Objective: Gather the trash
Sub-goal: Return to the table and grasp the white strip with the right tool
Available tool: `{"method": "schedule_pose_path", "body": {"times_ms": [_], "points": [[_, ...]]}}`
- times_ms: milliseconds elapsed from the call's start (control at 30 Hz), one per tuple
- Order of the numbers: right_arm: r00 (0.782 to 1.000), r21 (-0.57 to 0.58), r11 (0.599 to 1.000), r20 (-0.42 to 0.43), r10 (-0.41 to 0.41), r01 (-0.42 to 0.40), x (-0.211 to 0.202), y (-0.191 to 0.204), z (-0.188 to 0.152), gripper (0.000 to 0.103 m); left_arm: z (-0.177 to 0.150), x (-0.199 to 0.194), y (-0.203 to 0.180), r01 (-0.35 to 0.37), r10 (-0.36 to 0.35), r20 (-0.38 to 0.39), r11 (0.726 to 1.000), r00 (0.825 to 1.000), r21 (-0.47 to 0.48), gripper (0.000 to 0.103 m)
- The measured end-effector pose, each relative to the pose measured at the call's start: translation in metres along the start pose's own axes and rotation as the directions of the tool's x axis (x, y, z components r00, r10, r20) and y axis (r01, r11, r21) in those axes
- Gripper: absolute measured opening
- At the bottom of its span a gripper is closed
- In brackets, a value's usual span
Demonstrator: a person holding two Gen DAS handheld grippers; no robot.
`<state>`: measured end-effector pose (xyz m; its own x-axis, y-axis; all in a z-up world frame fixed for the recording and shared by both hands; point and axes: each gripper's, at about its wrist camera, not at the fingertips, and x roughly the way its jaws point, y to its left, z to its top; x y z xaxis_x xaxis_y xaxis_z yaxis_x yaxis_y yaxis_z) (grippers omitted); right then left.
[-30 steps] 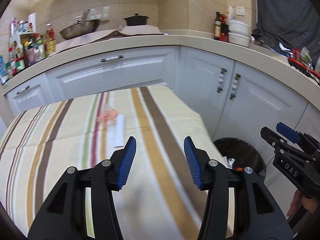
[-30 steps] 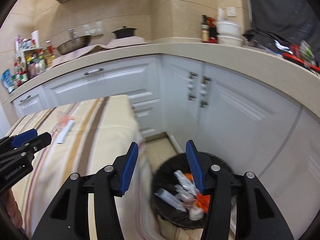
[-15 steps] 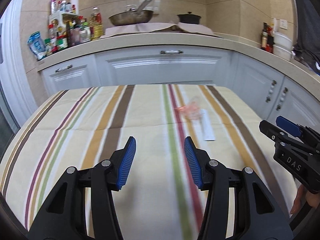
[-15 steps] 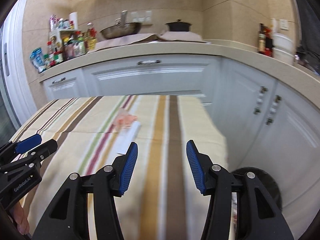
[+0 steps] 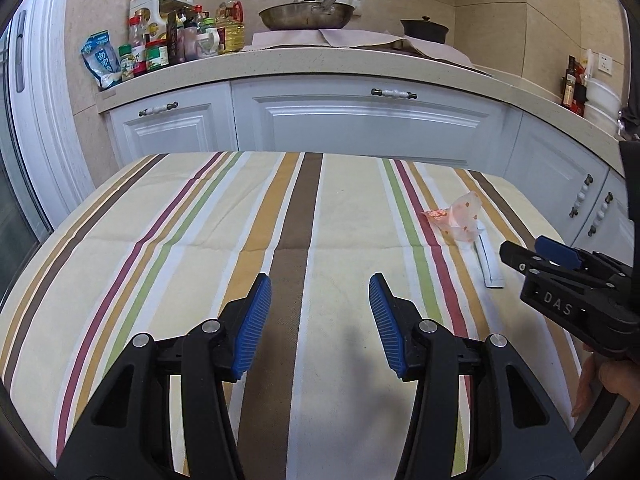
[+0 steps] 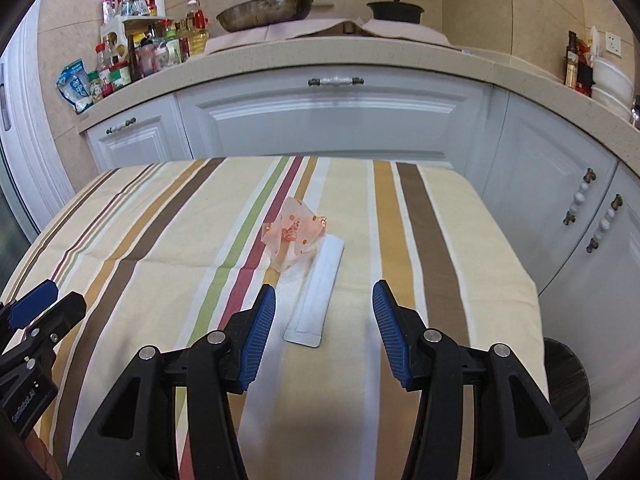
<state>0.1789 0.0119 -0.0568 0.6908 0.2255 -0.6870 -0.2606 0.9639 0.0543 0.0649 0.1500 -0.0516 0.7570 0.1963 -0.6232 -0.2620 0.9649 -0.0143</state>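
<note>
1. Two pieces of trash lie on the striped desk (image 6: 404,240): a crumpled pink wrapper (image 6: 294,230) and a flat white packet (image 6: 318,292). They touch, the wrapper at the packet's far end. Both sit toward the right side of the desk, and neither is picked up yet.

2. The right gripper (image 6: 324,324) hangs just above the near end of the white packet, jaws wide apart and holding nothing. The packet lies roughly between them, slightly to the left.

3. The left gripper (image 5: 320,316) is also spread apart and empty, over bare cloth near the middle of the desk, well apart from the trash.

4. A black bin (image 6: 566,388) stands on the floor past the desk's right near corner. Only its rim shows, so I cannot tell what it holds. Judging by this, at least these two pieces are left to collect; the next step seems to be clamping the packet or the wrapper and carrying it right to the bin.

5. The right wrist view shows the bin and the trash head-on. The left wrist view misses the bin, but shows the right gripper from the side, close to the packet, and the empty left half of the desk.
</note>
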Motion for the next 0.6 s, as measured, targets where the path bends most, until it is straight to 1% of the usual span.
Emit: {"method": "schedule_pose_path", "body": {"times_ms": [167, 467, 533, 567, 600], "points": [[0.998, -0.01, 1.0, -0.057, -0.006, 0.006, 0.015, 0.003, 0.0, 0.05, 0.001, 0.006, 0.002, 0.006, -0.006, -0.009, 1.0, 1.0, -0.005, 0.05], [0.992, -0.023, 1.0, -0.125, 0.012, -0.015, 0.031, 0.002, 0.001, 0.05, 0.002, 0.013, -0.001, 0.015, -0.016, -0.02, 1.0, 1.0, -0.015, 0.051], [0.99, -0.024, 0.999, -0.14, 0.02, -0.024, 0.034, 0.002, 0.001, 0.047, 0.001, 0.014, -0.002, 0.017, -0.018, -0.021, 1.0, 1.0, -0.014, 0.055], [0.988, -0.023, 0.999, -0.149, 0.028, -0.032, 0.035, 0.002, 0.0, 0.042, 0.002, 0.015, -0.002, 0.019, -0.019, -0.021, 1.0, 1.0, -0.015, 0.058], [0.987, -0.019, 0.999, -0.157, 0.038, -0.041, 0.037, 0.001, 0.0, 0.038, 0.002, 0.015, -0.003, 0.02, -0.02, -0.02, 1.0, 1.0, -0.016, 0.058]]}}
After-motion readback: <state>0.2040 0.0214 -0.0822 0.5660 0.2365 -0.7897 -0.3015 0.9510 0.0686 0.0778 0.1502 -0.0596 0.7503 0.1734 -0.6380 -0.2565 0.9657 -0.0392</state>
